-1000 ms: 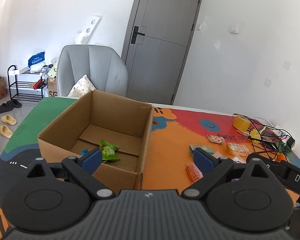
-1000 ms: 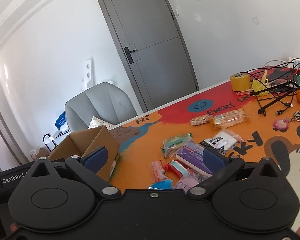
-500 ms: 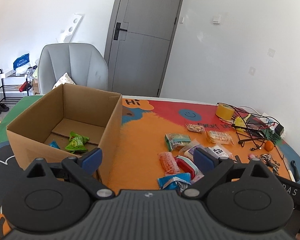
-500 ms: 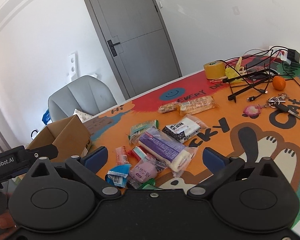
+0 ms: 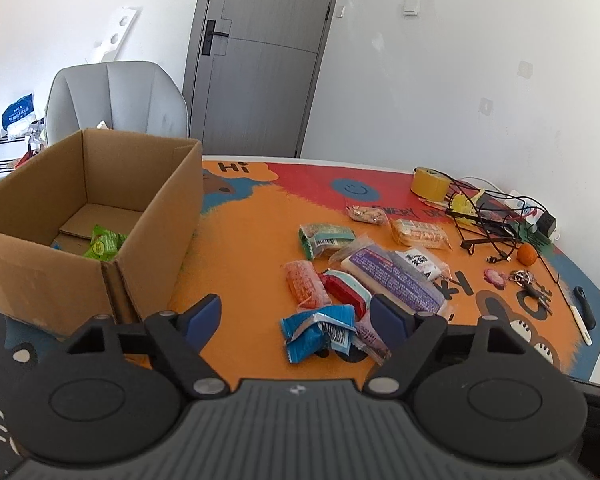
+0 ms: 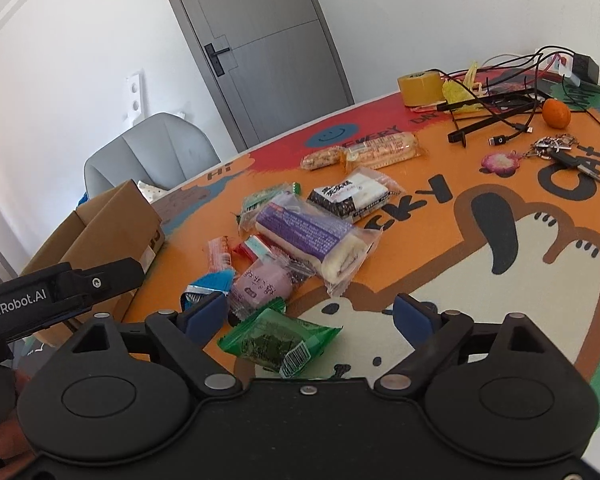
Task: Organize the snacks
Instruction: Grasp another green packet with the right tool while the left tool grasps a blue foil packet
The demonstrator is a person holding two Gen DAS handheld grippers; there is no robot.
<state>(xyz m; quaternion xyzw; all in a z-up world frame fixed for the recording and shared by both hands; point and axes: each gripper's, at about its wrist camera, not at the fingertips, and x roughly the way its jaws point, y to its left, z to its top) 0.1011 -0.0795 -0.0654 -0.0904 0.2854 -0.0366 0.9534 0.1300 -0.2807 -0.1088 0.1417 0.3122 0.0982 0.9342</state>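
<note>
An open cardboard box (image 5: 100,200) stands at the left with a green snack packet (image 5: 106,242) inside. To its right on the orange mat lies a pile of snacks: a blue packet (image 5: 320,330), a red one (image 5: 342,288) and a long purple pack (image 5: 396,278). My left gripper (image 5: 296,316) hangs over the pile, jaws closing; the blue packet lies between its fingers, untouched. In the right wrist view, my right gripper (image 6: 307,314) is also closing, with a green packet (image 6: 280,340) lying between its fingers, not pressed. A pink packet (image 6: 262,286) lies just beyond.
A tape roll (image 5: 430,186), tangled cables (image 5: 488,216), a small orange (image 5: 526,255) and keys (image 5: 524,280) crowd the table's far right. A grey chair (image 5: 116,100) stands behind the box. The left tool's black casing (image 6: 56,300) sits close beside my right gripper.
Both grippers have sunk toward the snack pile and their jaws have narrowed. The left view has swung from the box to the pile; the green packet has come under the right gripper.
</note>
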